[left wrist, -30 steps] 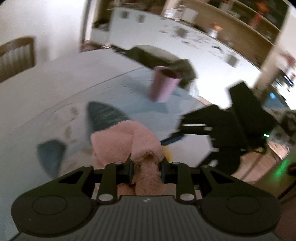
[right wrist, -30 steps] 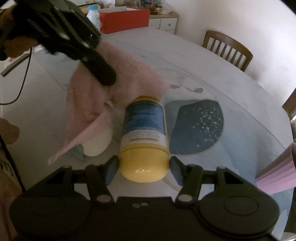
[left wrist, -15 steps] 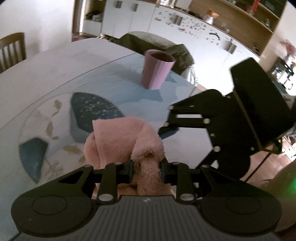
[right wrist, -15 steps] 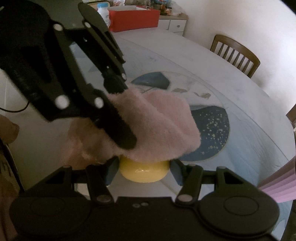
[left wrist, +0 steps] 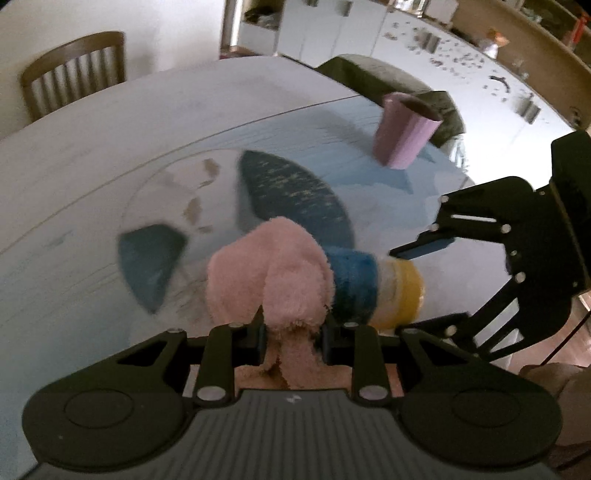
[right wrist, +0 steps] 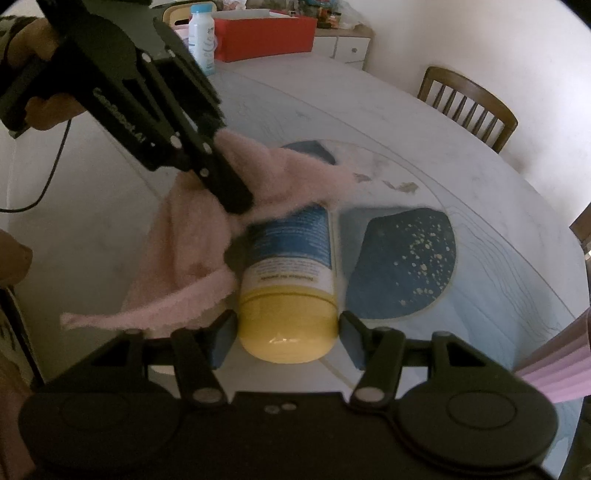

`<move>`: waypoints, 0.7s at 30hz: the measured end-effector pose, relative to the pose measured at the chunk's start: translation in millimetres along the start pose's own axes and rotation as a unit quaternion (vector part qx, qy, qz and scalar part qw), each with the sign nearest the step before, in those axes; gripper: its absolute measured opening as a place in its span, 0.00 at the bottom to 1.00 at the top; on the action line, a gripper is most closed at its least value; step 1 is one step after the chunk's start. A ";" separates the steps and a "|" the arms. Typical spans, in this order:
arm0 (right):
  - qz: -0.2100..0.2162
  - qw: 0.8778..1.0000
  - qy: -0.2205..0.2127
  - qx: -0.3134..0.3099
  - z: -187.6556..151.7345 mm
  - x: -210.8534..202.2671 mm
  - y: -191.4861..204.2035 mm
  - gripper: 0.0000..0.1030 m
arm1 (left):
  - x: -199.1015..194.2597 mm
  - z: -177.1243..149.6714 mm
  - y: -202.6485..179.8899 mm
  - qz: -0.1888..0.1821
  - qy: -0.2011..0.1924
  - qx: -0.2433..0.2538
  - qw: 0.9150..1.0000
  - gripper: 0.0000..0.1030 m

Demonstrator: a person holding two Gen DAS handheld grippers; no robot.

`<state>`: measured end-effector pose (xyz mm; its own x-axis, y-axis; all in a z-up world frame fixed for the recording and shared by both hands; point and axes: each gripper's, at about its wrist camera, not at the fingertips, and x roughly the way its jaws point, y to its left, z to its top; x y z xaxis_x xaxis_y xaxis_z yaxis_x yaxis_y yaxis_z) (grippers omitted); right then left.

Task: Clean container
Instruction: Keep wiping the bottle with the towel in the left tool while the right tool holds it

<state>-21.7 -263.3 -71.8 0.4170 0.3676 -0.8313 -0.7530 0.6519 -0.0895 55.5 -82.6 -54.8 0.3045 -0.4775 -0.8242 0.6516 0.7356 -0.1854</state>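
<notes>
Container [right wrist: 291,273] lies sideways, lid pinched by the right tool [right wrist: 287,332] for steadying; left tool [left wrist: 293,334], at 10 o'clock, clamps the cloth [right wrist: 192,236] against it.

Home, open dining area next to a kitchen. Large round dining table [left wrist: 92,155], pale top printed with blue and beige shapes. Wooden slat-back dining chair [left wrist: 74,70] against a plain white wall in the left wrist view; a similar chair [right wrist: 469,103] at the table's far edge in the right wrist view. Behind the table, a run of white kitchen cabinets [left wrist: 332,33] with small handles, and wooden open shelving [left wrist: 517,26] holding blurred items. Pink tumbler [left wrist: 404,131] stands on the table. On the other side: white drawer unit [right wrist: 347,50], red box [right wrist: 264,37], white bottle with blue cap [right wrist: 201,37]. Household clutter, daylight, nothing industrial.
</notes>
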 end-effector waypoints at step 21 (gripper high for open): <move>0.033 0.999 0.007 0.011 3.3 2.3 -13.8 0.58 | 8.8 8.9 -41.0 -0.095 -0.015 0.068 0.993 0.25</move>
<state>-8.7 -269.2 -70.6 0.3590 0.4010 -0.8428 -0.7674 0.6408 -0.0220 37.7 -121.2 -49.6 0.1851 -0.6173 -0.7646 0.7872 0.5590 -0.2607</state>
